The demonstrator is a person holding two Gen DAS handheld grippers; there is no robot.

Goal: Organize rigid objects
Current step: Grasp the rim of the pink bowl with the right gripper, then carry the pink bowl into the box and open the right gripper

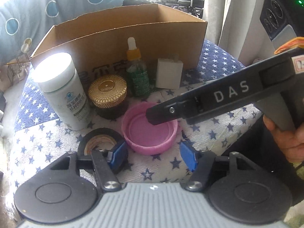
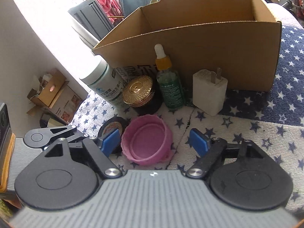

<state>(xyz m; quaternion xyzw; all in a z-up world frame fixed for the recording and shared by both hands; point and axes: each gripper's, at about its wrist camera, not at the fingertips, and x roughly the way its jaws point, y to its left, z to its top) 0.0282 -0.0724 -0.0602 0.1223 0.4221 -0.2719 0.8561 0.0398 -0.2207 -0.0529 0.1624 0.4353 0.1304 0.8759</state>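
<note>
A pink plastic lid (image 1: 150,131) (image 2: 146,138) lies rim up on the star-patterned cloth. My left gripper (image 1: 153,154) is open, its blue pads on either side of the lid's near edge, not pressing it. My right gripper (image 2: 155,142) is open around the lid; whether its left pad touches the wall I cannot tell. One of its black fingers (image 1: 209,98) reaches over the lid. A black tape roll (image 1: 100,138) (image 2: 112,128) lies left of the lid. Behind stand a white bottle (image 1: 62,95), a gold-lidded jar (image 1: 108,93), a green dropper bottle (image 1: 137,76) and a white charger (image 1: 169,74).
An open cardboard box (image 1: 133,38) (image 2: 209,47) stands right behind the row of objects. A person's hand (image 1: 285,138) holds the right gripper's handle. Off the cloth's left edge, low down, sit small cartons (image 2: 49,93).
</note>
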